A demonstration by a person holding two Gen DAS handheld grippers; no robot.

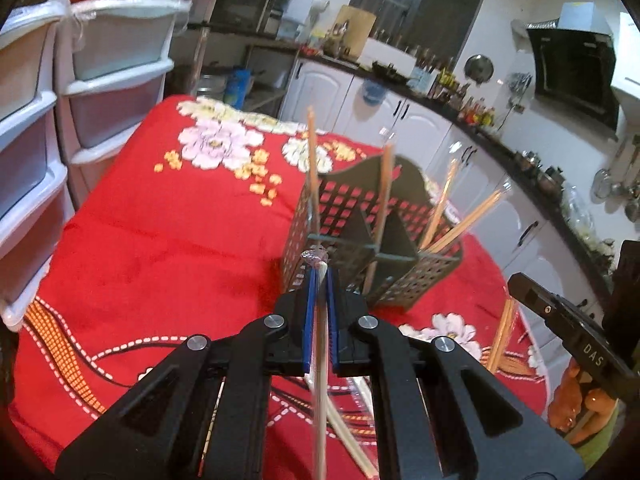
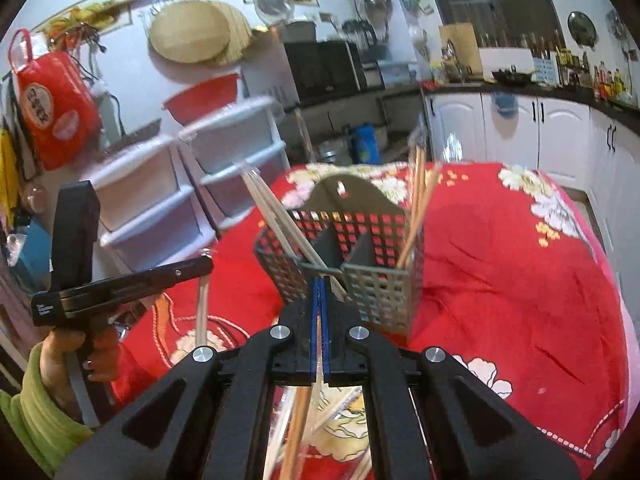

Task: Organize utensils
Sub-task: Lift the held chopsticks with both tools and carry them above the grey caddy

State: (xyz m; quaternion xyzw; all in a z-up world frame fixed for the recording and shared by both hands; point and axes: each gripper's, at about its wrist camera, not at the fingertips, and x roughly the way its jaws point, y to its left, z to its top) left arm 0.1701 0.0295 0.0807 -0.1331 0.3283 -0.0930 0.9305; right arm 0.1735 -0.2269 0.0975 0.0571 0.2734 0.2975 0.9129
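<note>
drawers: stacked white plastic drawer units [image 1: 104, 80] sit off the left edge of the table, nothing of yours touching them.
table: round, covered in a red flowered cloth [image 1: 160, 240].
left claw: your left gripper [image 1: 319, 280] is clenched on a pale wrapped chopstick [image 1: 320, 380]; the blue pads pinch it near its top end and the rest hangs down under the jaws, clear of the cloth as far as i can tell.
loose sticks: a few more wrapped chopsticks [image 1: 352, 440] lie on the cloth under your left claw.
holder: the dark perforated utensil caddy [image 1: 360, 240] stands upright mid-table, just past your left fingertips, split into compartments by solid dividers.
sticks in holder: several chopsticks [image 1: 460, 220] already lean in it, some at the left side, some fanning out of the right end.
right claw: your right gripper [image 2: 319, 296] is clamped too, on a brownish wrapped chopstick [image 2: 300, 420] that runs down between the pads and out below. it's close to the caddy's near wall.
hand: from the right wrist view, your left hand [image 2: 72, 356] in a green sleeve is holding the other handle.
</note>
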